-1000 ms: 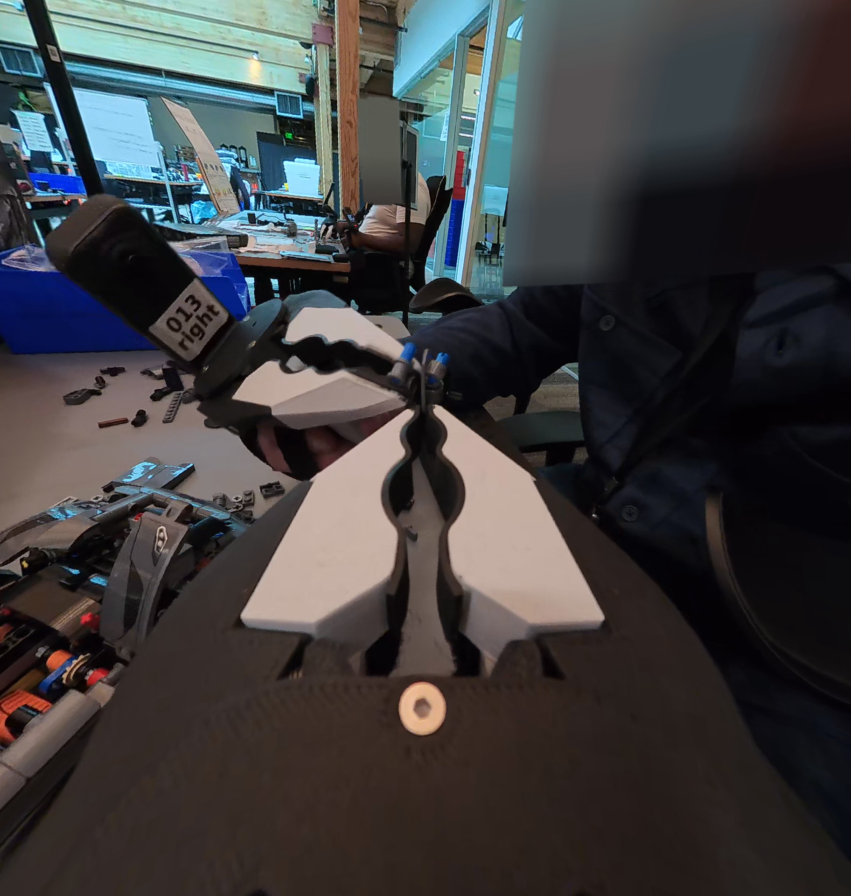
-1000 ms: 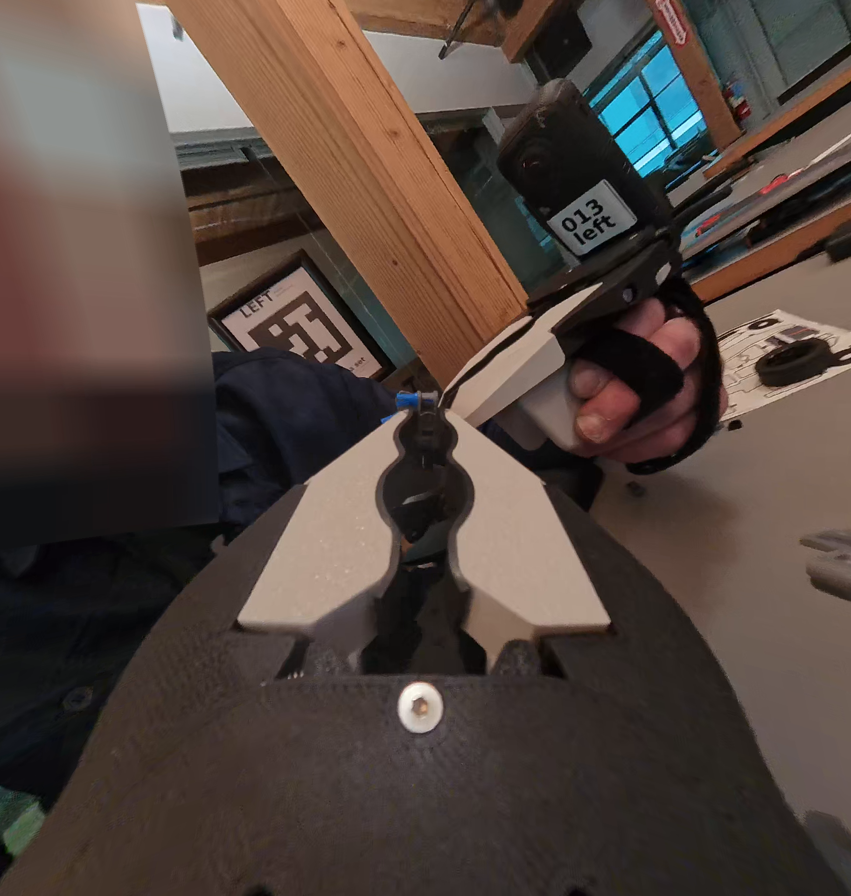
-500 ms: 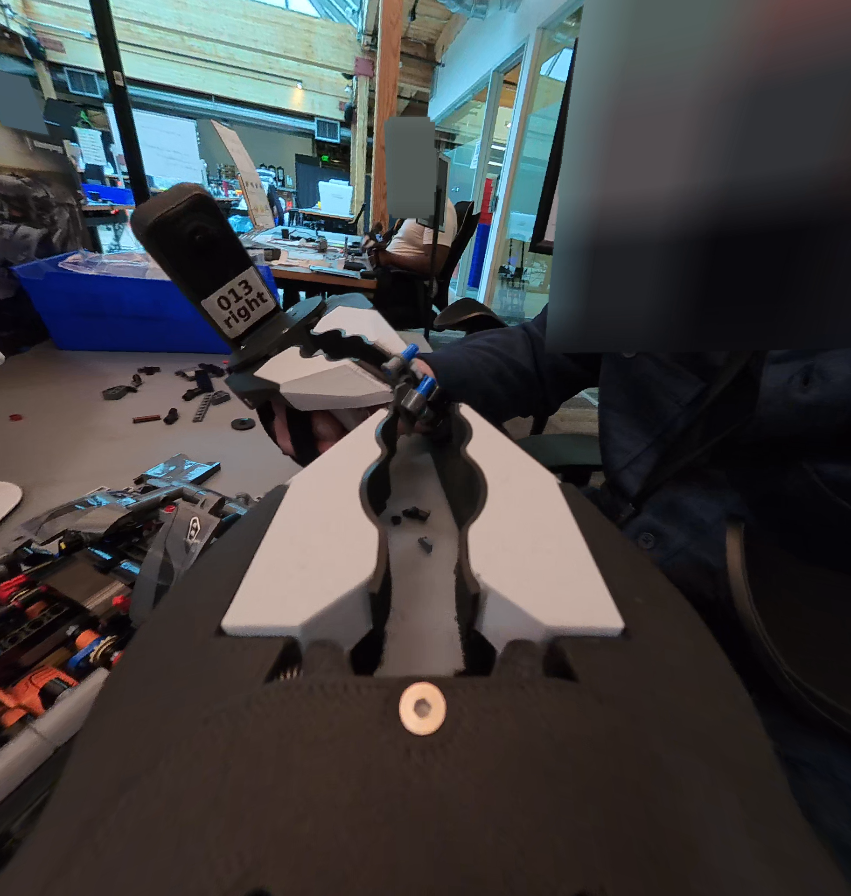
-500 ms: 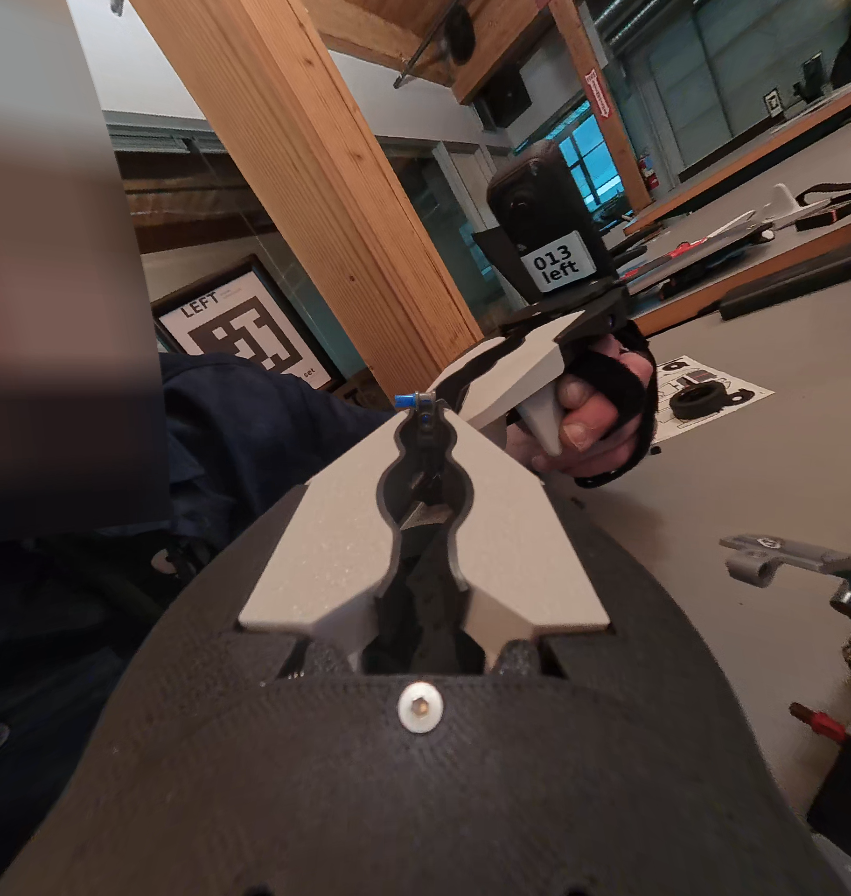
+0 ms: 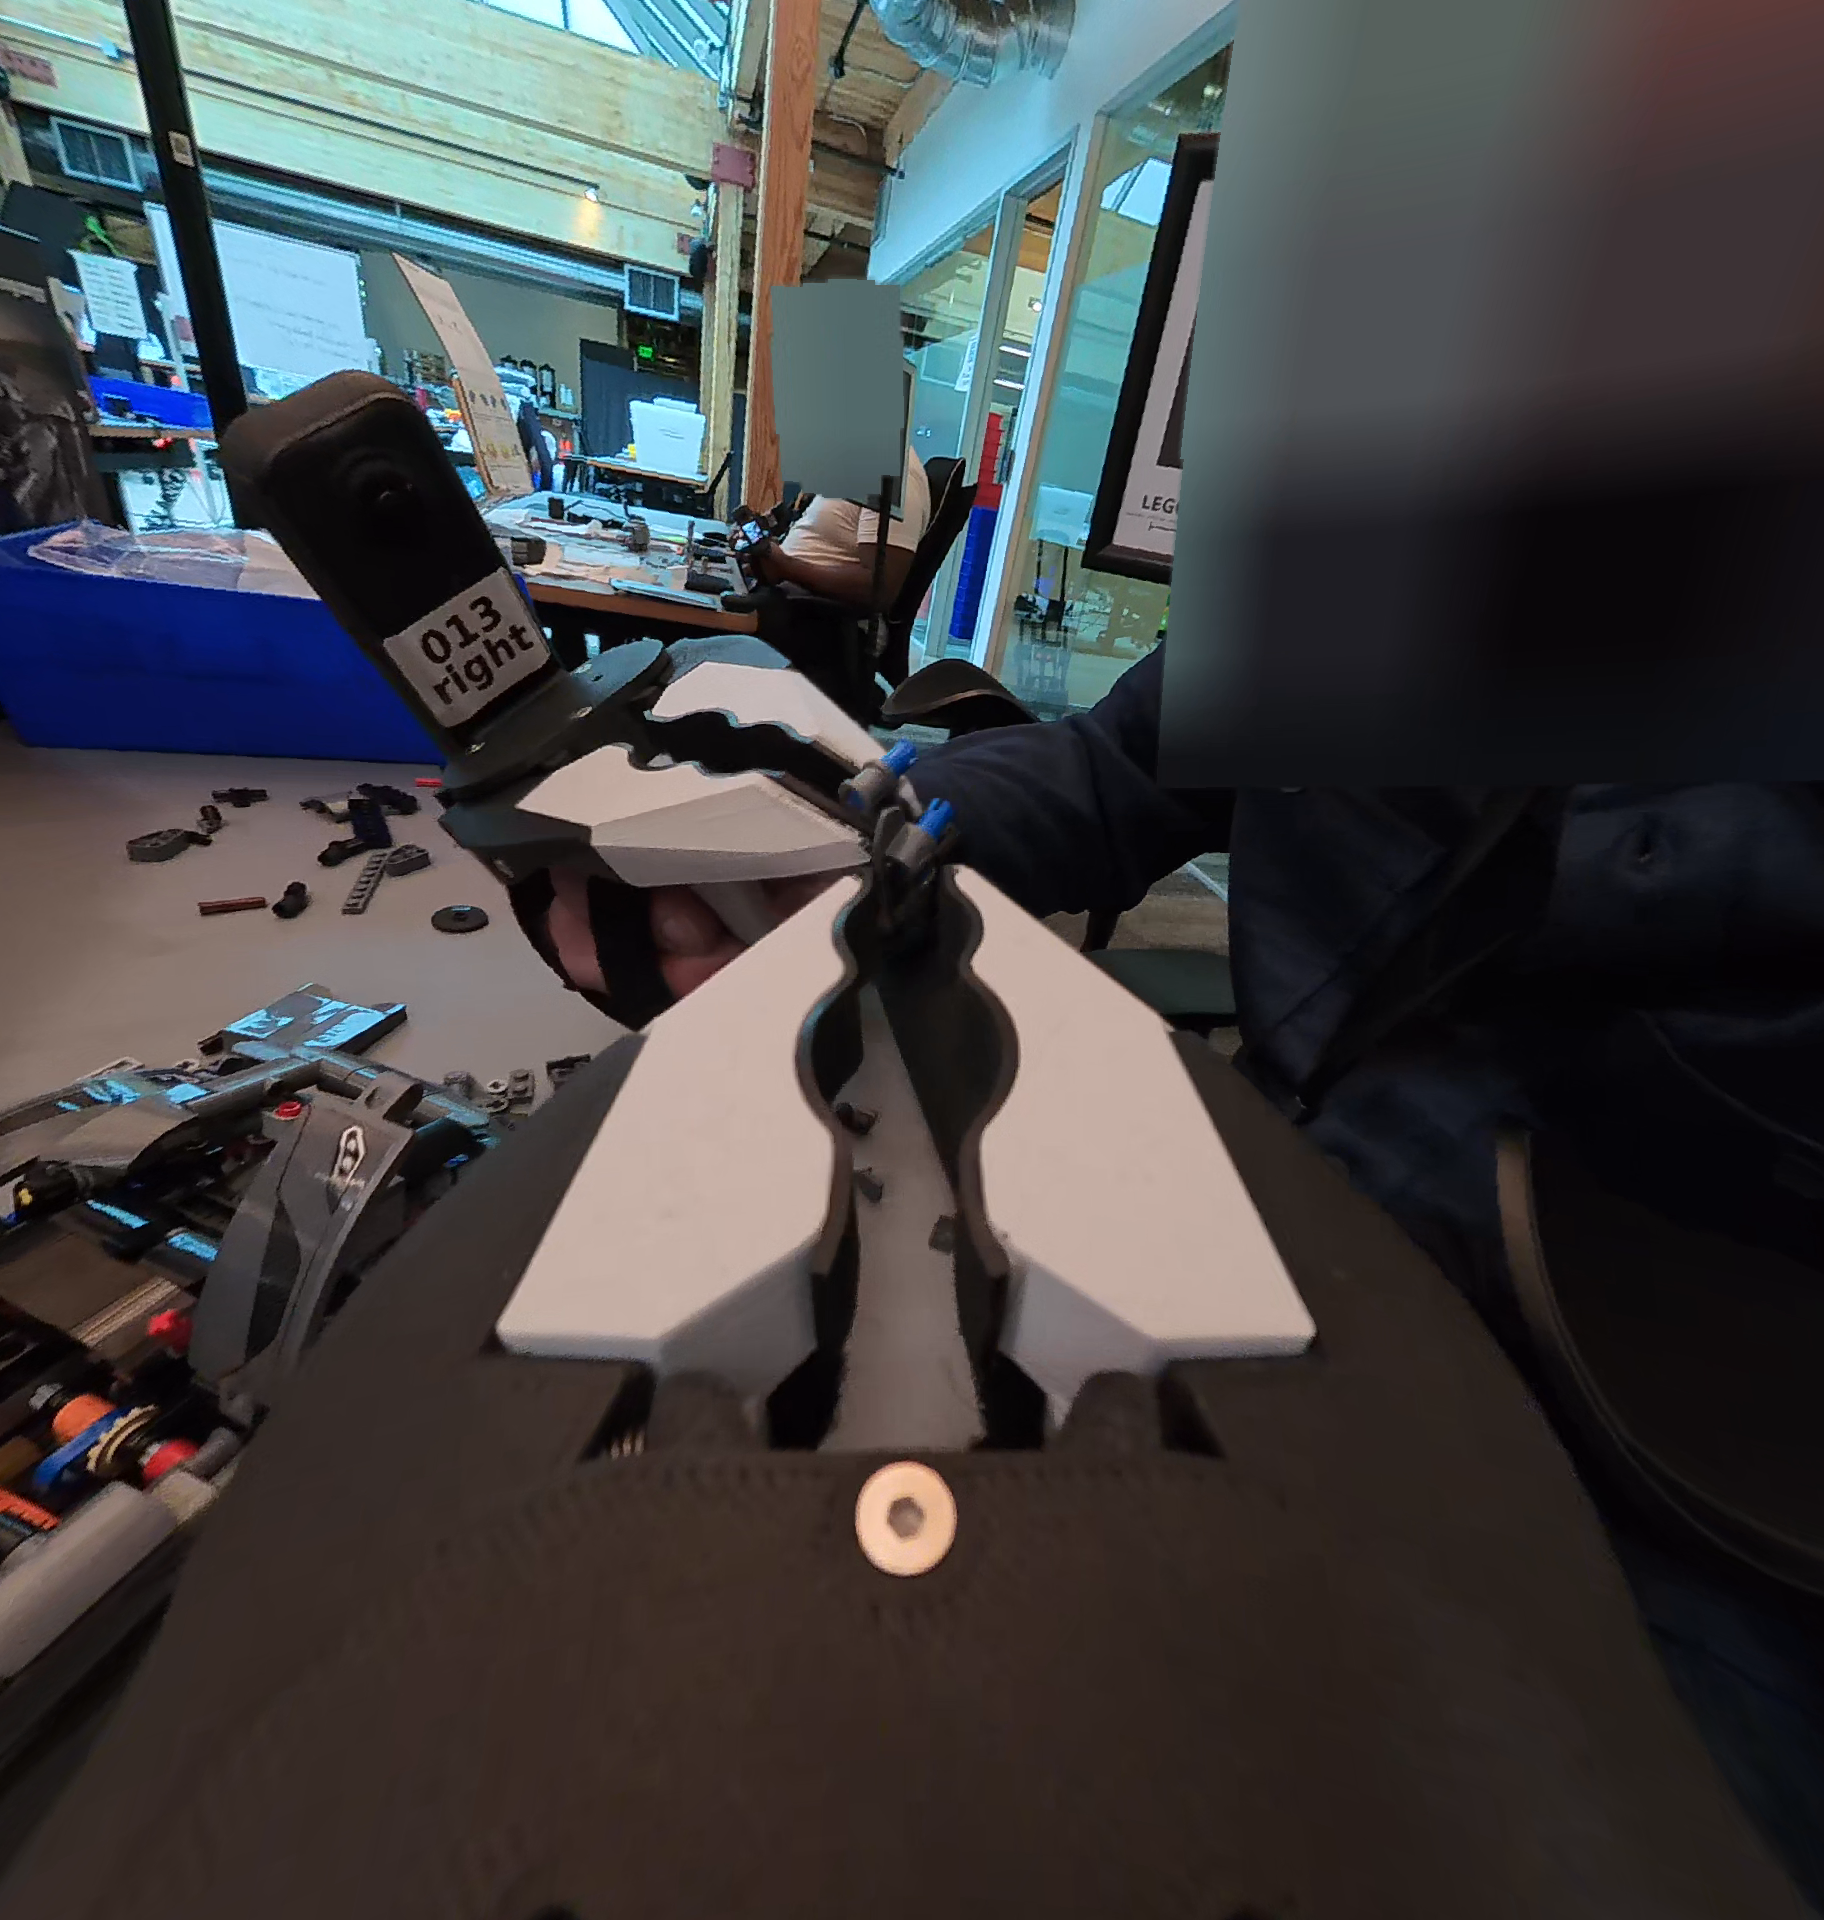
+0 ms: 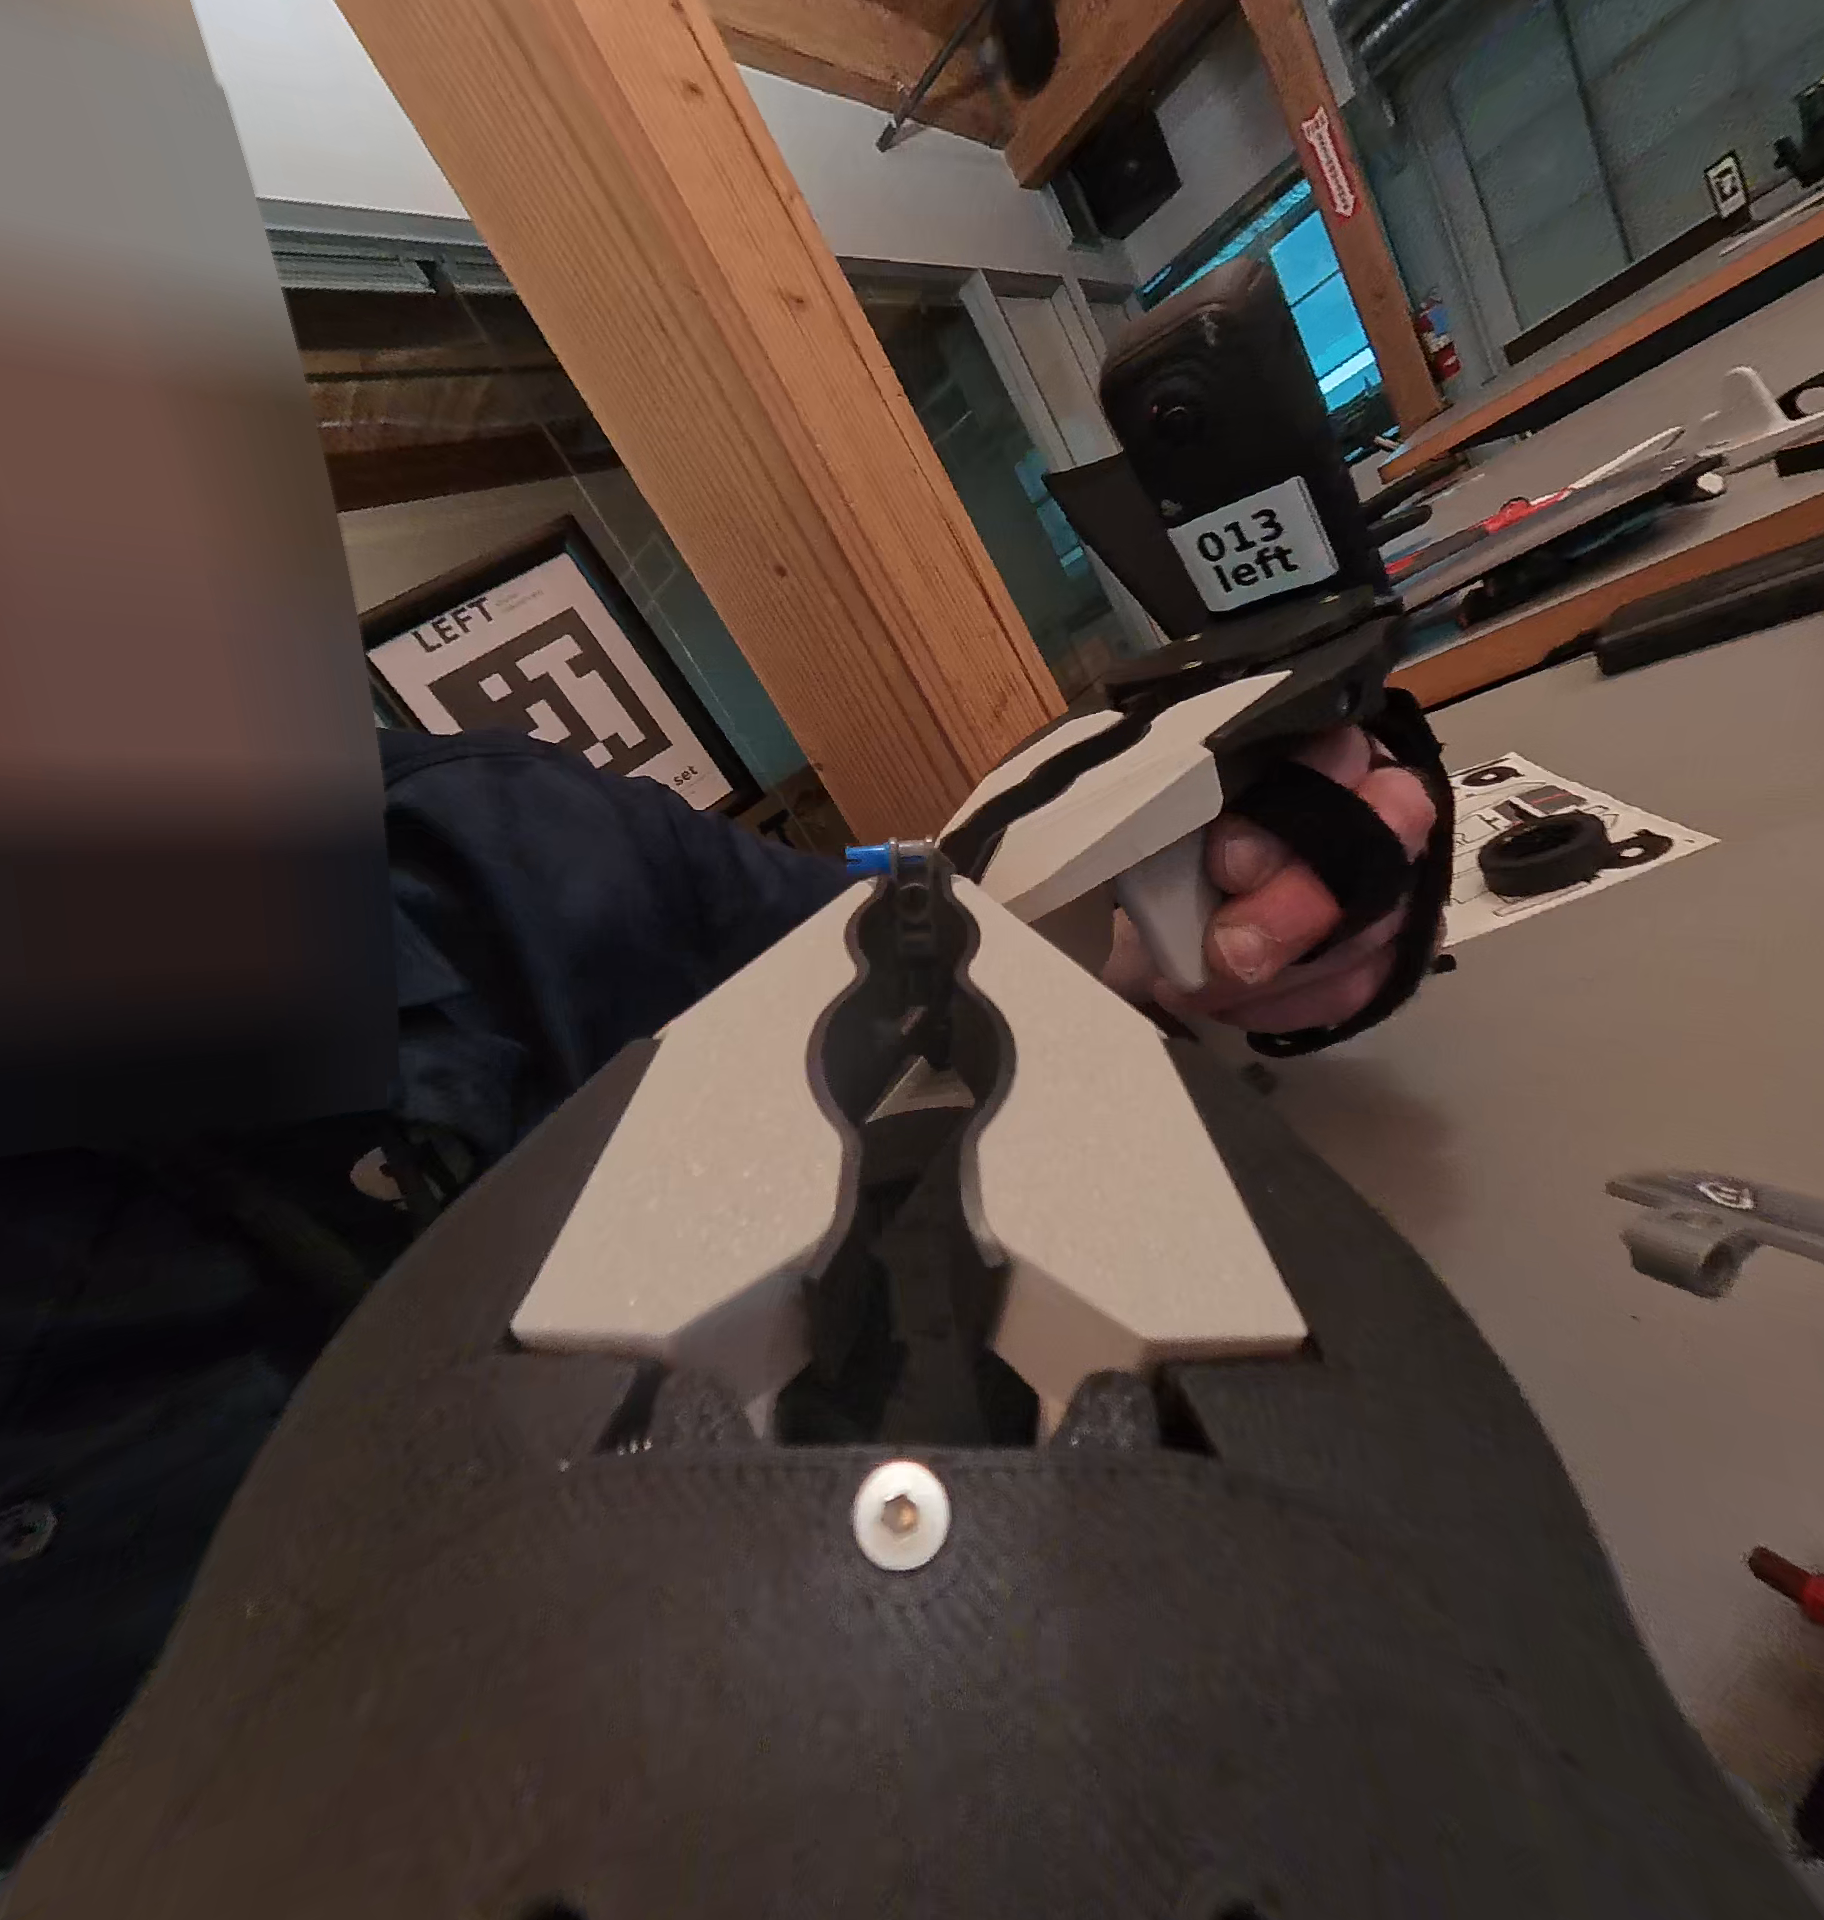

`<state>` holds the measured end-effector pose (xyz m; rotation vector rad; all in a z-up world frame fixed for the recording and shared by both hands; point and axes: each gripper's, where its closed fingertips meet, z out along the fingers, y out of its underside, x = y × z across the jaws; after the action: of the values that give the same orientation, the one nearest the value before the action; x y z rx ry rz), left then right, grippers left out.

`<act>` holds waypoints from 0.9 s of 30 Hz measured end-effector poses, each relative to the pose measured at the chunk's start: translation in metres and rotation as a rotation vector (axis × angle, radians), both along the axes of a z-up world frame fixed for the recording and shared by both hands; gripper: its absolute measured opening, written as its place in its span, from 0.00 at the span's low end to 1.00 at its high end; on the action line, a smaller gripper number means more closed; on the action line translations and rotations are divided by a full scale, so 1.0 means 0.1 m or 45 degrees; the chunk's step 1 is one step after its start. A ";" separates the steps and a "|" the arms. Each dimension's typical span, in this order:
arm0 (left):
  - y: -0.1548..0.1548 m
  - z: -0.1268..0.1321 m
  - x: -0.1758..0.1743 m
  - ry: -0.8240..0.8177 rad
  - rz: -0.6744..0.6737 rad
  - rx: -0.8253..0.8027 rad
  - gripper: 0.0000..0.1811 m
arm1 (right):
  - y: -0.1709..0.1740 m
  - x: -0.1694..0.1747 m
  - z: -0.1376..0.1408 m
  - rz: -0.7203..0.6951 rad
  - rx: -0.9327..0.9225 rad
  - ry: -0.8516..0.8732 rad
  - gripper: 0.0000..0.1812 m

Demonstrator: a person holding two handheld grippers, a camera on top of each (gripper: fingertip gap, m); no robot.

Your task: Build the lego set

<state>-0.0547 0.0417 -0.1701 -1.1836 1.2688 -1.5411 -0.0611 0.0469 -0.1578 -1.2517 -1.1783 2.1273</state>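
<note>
My left gripper (image 5: 900, 891) and right gripper (image 6: 910, 896) meet tip to tip in the air in front of a person in a dark jacket. Between them is a small dark grey lego piece (image 6: 913, 914) with blue pins (image 5: 929, 821). In the right wrist view my right jaws are closed on the piece, one blue pin (image 6: 866, 857) sticking out left. In the left wrist view the left jaws pinch its dark lower part (image 5: 892, 904). The right gripper (image 5: 858, 826) comes in from the left there. The left gripper (image 6: 949, 844) shows at upper right in the right wrist view.
A partly built dark lego vehicle (image 5: 160, 1195) lies on the grey table (image 5: 77, 966) at lower left. Loose pieces (image 5: 368, 852) lie scattered behind it, before a blue bin (image 5: 160, 655). A printed sheet with a black tyre (image 6: 1552, 862), a grey part (image 6: 1718, 1236) and a red part (image 6: 1812, 1610) lie to the right. Only a small space, under 4 cm, lies between the two pairs of fingers.
Both grippers stayed tip to tip on the small piece while tilting and shifting slightly. My left jaws stand a little wider than one second ago.
</note>
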 end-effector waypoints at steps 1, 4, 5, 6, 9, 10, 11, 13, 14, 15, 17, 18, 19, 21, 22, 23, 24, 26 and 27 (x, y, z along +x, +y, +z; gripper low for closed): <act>-0.02 0.01 0.00 -0.004 -0.020 -0.007 0.04 | -0.02 0.00 0.01 0.016 -0.002 0.005 0.03; -0.08 0.01 -0.01 -0.013 -0.062 -0.004 0.04 | -0.08 0.01 0.01 0.055 0.001 0.009 0.03; -0.09 0.02 -0.01 -0.019 -0.074 -0.012 0.04 | -0.09 0.01 0.02 0.066 -0.006 0.009 0.03; -0.10 0.03 0.00 -0.028 -0.080 -0.017 0.04 | -0.10 0.01 0.03 0.077 -0.019 0.016 0.03; -0.11 0.05 0.00 -0.042 -0.097 -0.048 0.03 | -0.10 0.02 0.04 0.105 -0.063 0.030 0.03; -0.11 0.06 0.00 -0.050 -0.100 -0.055 0.03 | -0.10 0.02 0.05 0.109 -0.075 0.034 0.03; -0.13 0.06 0.00 -0.055 -0.118 -0.063 0.03 | -0.11 0.02 0.05 0.126 -0.086 0.038 0.03; -0.19 0.08 -0.01 -0.065 -0.159 -0.061 0.03 | -0.17 0.01 0.07 0.157 -0.081 0.051 0.03; -0.22 0.09 -0.01 -0.065 -0.174 -0.055 0.03 | -0.20 0.01 0.08 0.167 -0.072 0.056 0.03; -0.23 0.09 -0.01 -0.066 -0.185 -0.050 0.02 | -0.22 0.01 0.08 0.178 -0.069 0.060 0.03; -0.26 0.10 -0.01 -0.073 -0.202 -0.053 0.02 | -0.24 0.01 0.09 0.201 -0.083 0.067 0.03; -0.27 0.10 -0.02 -0.069 -0.213 -0.058 0.02 | -0.24 0.01 0.09 0.207 -0.086 0.070 0.03; -0.26 0.10 -0.02 -0.080 -0.210 -0.059 0.02 | -0.24 0.01 0.09 0.216 -0.102 0.073 0.03; -0.27 0.11 -0.02 -0.091 -0.231 -0.081 0.02 | -0.24 0.01 0.09 0.239 -0.133 0.074 0.03; -0.28 0.12 -0.02 -0.099 -0.242 -0.090 0.02 | -0.25 0.01 0.09 0.243 -0.135 0.077 0.03; -0.29 0.13 -0.02 -0.113 -0.243 -0.095 0.02 | -0.25 0.01 0.11 0.247 -0.142 0.084 0.03; -0.28 0.15 -0.02 -0.128 -0.244 -0.105 0.02 | -0.25 0.01 0.12 0.251 -0.151 0.092 0.03; -0.29 0.18 -0.01 -0.156 -0.247 -0.123 0.02 | -0.25 0.02 0.13 0.261 -0.168 0.107 0.03; -0.30 0.18 0.00 -0.161 -0.251 -0.131 0.02 | -0.24 0.02 0.14 0.254 -0.166 0.113 0.03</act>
<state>-0.0544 0.0121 -0.1517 -1.0305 1.2652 -1.8147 -0.0587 0.0228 -0.1442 -1.1200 -1.1864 2.4135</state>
